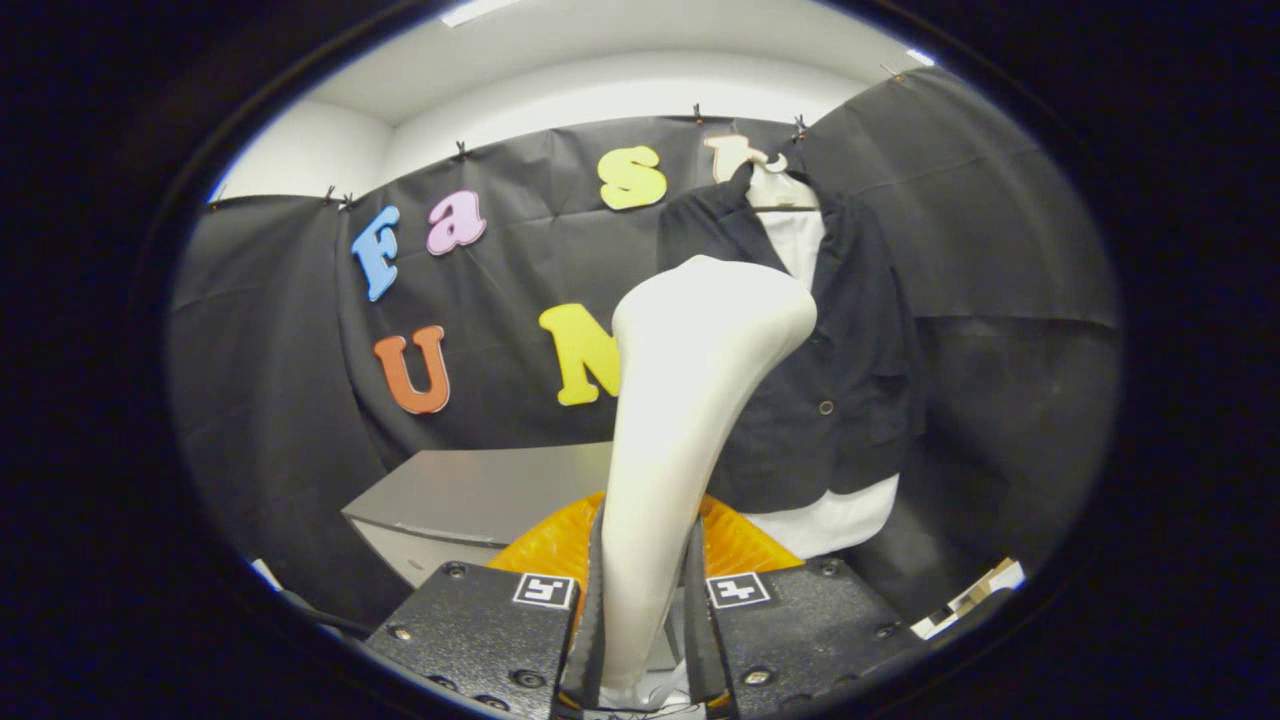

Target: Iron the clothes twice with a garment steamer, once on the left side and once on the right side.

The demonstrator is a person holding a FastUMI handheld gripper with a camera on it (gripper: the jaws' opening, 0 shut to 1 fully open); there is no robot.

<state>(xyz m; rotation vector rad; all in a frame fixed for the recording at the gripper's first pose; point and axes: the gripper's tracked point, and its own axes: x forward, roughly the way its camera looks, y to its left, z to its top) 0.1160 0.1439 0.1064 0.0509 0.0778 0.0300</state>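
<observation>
Right now my gripper [645, 640] is pinching the garment steamer [690, 400], both fingers pressed against the sides of its narrow handle. From that grip the steamer rises upright and flares to a wide head, which tilts towards the dark jacket [840, 370] beyond it. Whether the head touches the cloth I cannot tell. That jacket hangs on a hanger [785, 195] over a white garment [830, 520], whose hem shows under the jacket's lower edge. Behind the steamer's handle sits an orange ribbed thing [555, 545], and further back from it a grey worktop [480, 490].
</observation>
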